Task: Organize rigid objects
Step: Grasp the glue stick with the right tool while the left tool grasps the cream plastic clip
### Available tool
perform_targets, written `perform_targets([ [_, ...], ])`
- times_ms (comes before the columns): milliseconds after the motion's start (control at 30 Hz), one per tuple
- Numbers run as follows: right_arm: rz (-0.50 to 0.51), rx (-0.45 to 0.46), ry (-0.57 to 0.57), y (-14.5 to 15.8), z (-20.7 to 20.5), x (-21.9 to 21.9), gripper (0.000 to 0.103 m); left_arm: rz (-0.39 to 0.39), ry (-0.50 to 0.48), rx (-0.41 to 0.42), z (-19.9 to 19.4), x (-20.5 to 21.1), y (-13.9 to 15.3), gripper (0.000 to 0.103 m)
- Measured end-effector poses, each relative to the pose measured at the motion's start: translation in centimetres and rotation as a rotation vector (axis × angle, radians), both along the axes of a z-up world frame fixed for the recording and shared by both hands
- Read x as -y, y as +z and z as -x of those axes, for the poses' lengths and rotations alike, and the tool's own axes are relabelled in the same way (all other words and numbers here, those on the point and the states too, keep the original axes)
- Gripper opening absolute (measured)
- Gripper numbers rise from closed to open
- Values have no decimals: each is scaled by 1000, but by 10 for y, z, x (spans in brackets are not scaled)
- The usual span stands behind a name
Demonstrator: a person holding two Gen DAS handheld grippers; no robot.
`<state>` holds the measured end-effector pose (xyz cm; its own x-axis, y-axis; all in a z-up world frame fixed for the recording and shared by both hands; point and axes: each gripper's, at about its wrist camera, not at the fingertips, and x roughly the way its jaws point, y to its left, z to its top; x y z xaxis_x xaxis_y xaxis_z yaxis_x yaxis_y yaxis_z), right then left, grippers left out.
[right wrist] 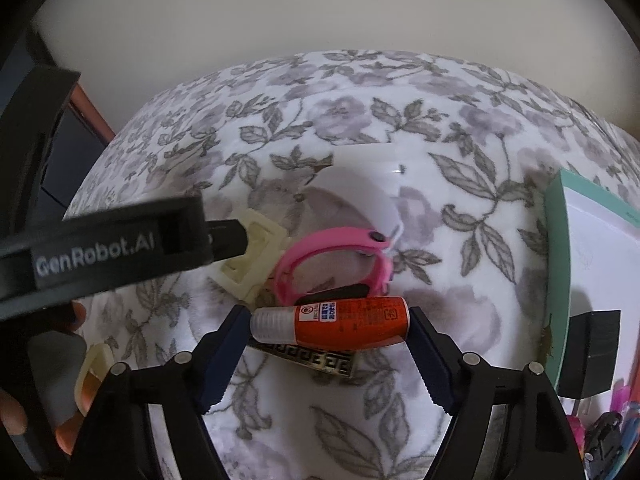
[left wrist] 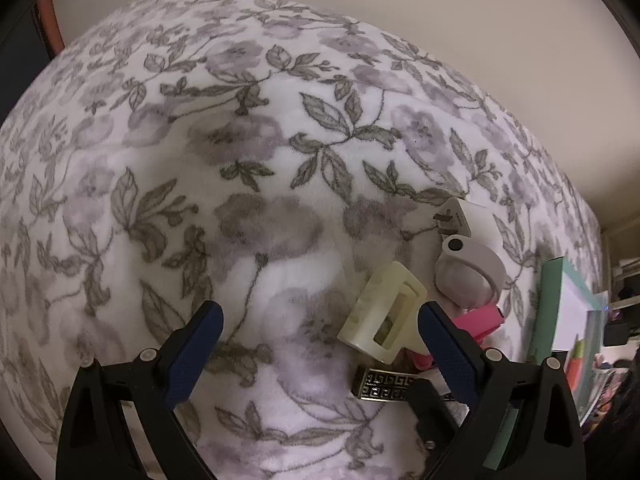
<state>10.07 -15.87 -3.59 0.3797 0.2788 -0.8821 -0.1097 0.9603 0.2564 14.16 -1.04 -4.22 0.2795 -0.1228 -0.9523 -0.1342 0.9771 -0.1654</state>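
Observation:
On a floral blanket [left wrist: 280, 140] lies a small pile: a cream plastic frame [left wrist: 384, 312], a white charger plug [left wrist: 464, 216], a grey-white round clip [left wrist: 472, 272], a pink clip [left wrist: 480, 320] and a black-and-gold patterned bar [left wrist: 384, 386]. My left gripper [left wrist: 320, 328] is open and empty, its right finger beside the cream frame. My right gripper [right wrist: 330, 322] is shut on an orange glue tube [right wrist: 340, 322], held lengthwise between the fingers above the patterned bar [right wrist: 316, 362]. The pink clip [right wrist: 332, 260] and cream frame [right wrist: 252, 256] lie just beyond it. The left gripper's body [right wrist: 120, 240] reaches in from the left.
A teal-rimmed box [right wrist: 558, 280] with white contents stands at the right, a black block [right wrist: 592, 356] in it. The same box [left wrist: 548, 312] shows at the right of the left wrist view. A wall rises behind the bed. Colourful clutter [right wrist: 608, 432] lies at the lower right.

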Motion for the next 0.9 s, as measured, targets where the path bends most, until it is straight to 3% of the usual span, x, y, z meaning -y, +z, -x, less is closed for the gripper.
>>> perform_targets([
  [267,-12,-11,-25,-2,-2,11,80,-60,-31,12,-5,11,-8,92],
  [333,-15,-13,-29,-2,-2,12,80,-66,-30,13,-5,11,-10,80],
  [367,-15,-14,-31,-2,-2,12,80,-64,-33,12,-5,9,-10,66],
  [400,-15,-15,-32,-2,-1,13,80,-63,-35,10,-6,9,-11,59],
  [467,-16,-16,-36,-2,-1,14,80,-62,-40,2,-7,11,-15,55],
  [667,-21,-22,-48,-2,-1,17,80,-28,-67,12,-5,15,-14,19],
  [900,-21,-25,-50,0,-1,18,80,-17,-64,15,-9,14,-11,13],
])
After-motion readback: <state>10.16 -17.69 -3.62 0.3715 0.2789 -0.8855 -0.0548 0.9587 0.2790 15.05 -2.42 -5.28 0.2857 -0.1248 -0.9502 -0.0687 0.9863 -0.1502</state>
